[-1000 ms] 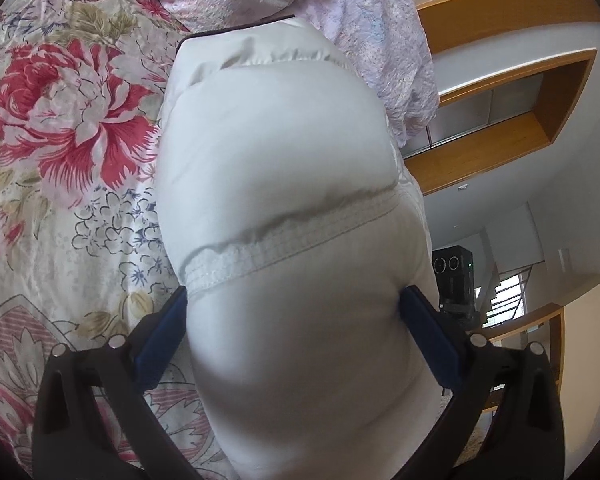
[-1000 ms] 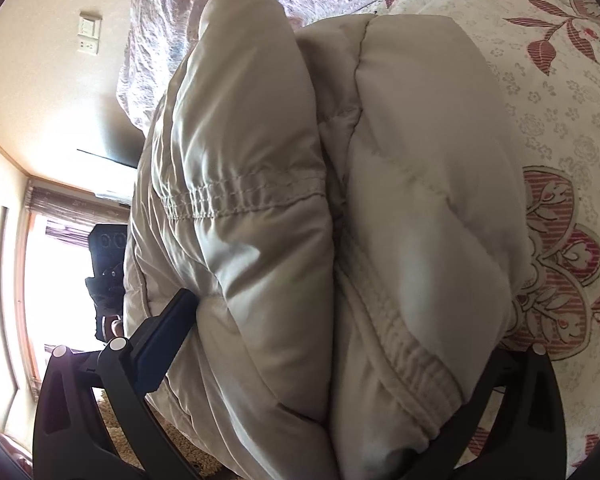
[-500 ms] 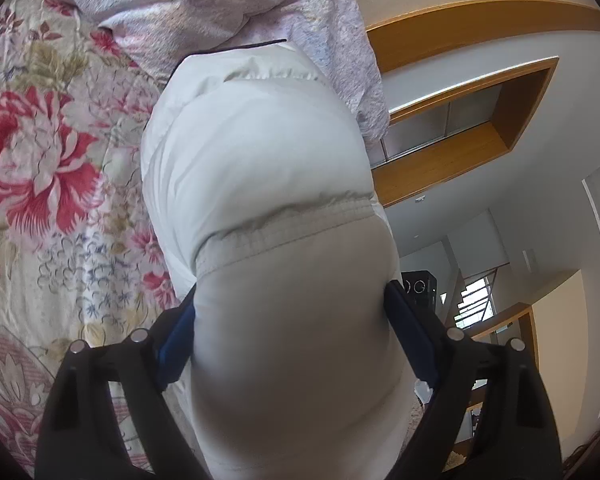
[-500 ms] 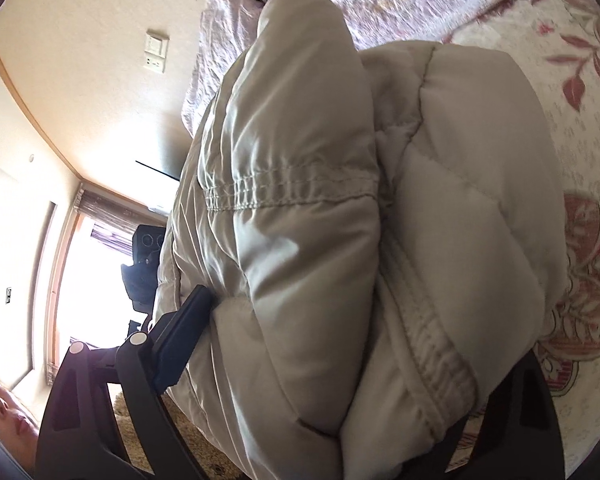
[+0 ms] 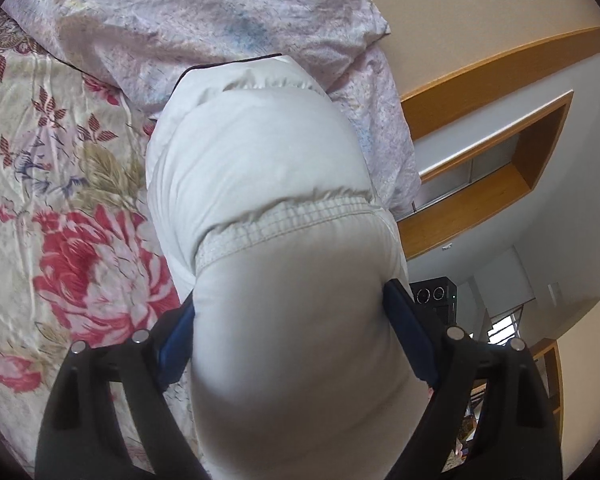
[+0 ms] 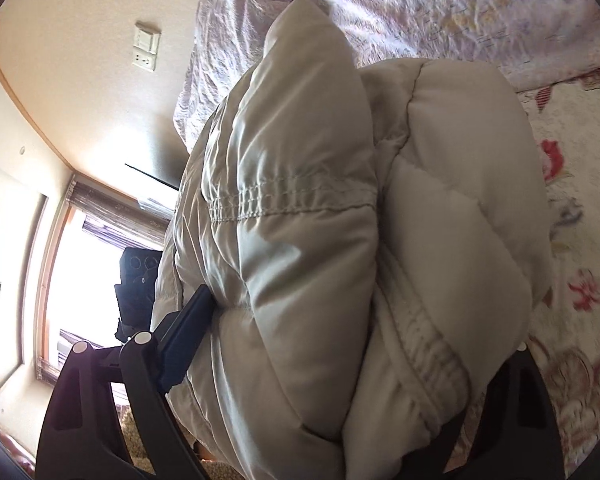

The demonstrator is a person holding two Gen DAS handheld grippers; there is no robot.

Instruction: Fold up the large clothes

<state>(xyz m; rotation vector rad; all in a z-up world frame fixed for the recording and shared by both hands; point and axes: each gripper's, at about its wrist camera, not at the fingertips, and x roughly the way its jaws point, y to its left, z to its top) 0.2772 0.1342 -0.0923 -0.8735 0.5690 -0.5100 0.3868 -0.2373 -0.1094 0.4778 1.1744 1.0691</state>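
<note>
- Puffer jacket: pale beige, quilted, bulky; folded into a thick bundle that reaches from both claws out over the bed, its far end close to the lilac quilt.
- Left claw: clenched on the jacket. Blue pads press into the padded fabric on both sides, and the bundle bulges out around them. A stitched elastic band crosses the jacket just beyond the pads.
- Right claw: grasping the jacket, jaws closing further. The blue pad on the view's left is sunk into the fabric; the opposite finger is hidden behind the bundle. Two folded layers sit side by side between the jaws, a gathered seam running across the nearer layer.
- Bedspread: floral, red and pink blooms on cream; lies beneath the jacket in both views.
- Wall switch and socket: on the cream wall, right wrist view.
- Wooden-framed opening: on the wall past the bed, left wrist view.
</note>
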